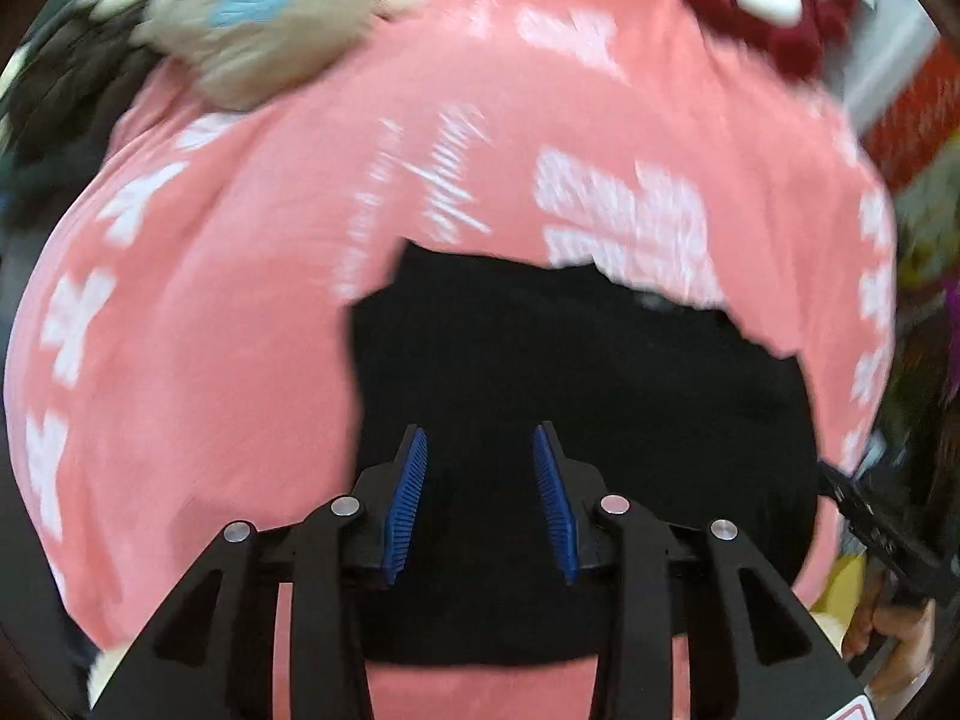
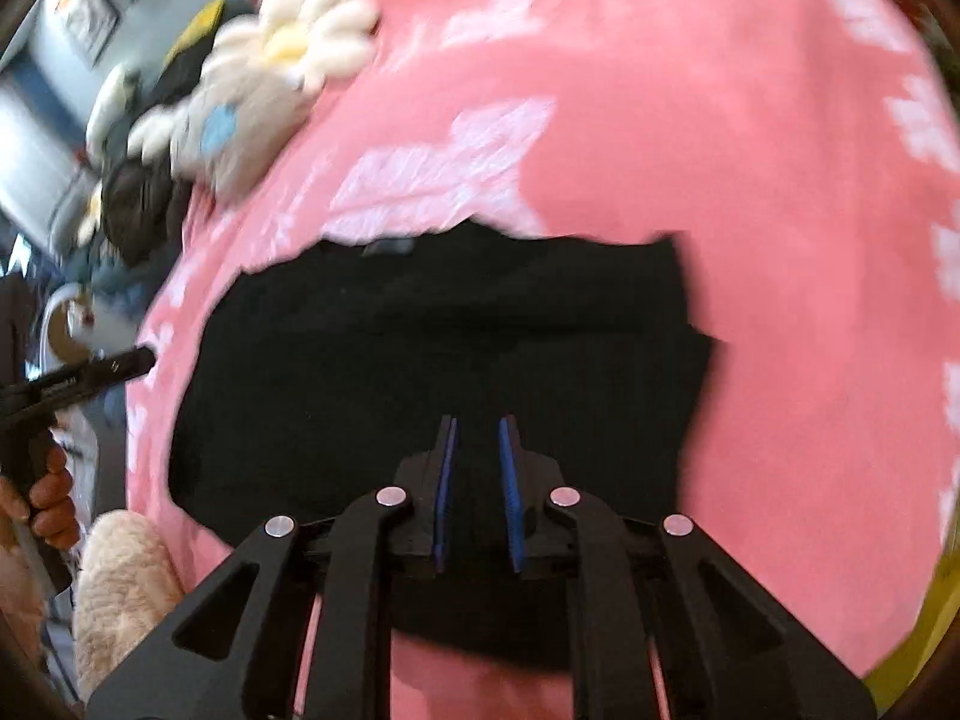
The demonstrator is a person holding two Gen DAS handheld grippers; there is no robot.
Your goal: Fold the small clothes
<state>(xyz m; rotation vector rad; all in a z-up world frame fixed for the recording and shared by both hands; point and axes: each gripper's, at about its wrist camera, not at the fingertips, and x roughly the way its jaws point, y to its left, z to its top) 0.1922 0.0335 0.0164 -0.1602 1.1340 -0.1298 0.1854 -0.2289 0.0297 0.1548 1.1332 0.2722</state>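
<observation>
your left gripper (image 1: 480,438) hung over a black garment (image 1: 588,396) with its blue pads (image 1: 408,498) parted and nothing between them: released, not gripping the cloth. in its own view the gap between the pads showed only the dark fabric below. your right gripper (image 2: 478,427) was over the same black garment (image 2: 420,360), its blue pads (image 2: 511,492) drawn close with only a narrow slot left; whether any fold of the black cloth was pinched there you could not tell from the blurred frame.

the black garment lay spread on a pink sheet (image 1: 210,330) printed with white marks, near the front edge and roughly in the middle between your two grippers. its far edge looked uneven, with a corner sticking out on one side.

at the right edge of the left view your other gripper's black body and the hand (image 1: 888,624) holding it showed beside the sheet. at the left edge of the right view the left gripper's black finger (image 2: 114,363) reached toward the sheet's border, with your fingers (image 2: 54,498) wrapped on its handle. a cream fleecy item (image 2: 120,582) sat beside the near left corner of the sheet.

farther off, a beige soft piece with a blue patch (image 1: 264,24) and white petals lay on the sheet's far left, next to dark clothes (image 1: 66,96). a red and white fluffy thing (image 1: 780,6) sat at the far right.
</observation>
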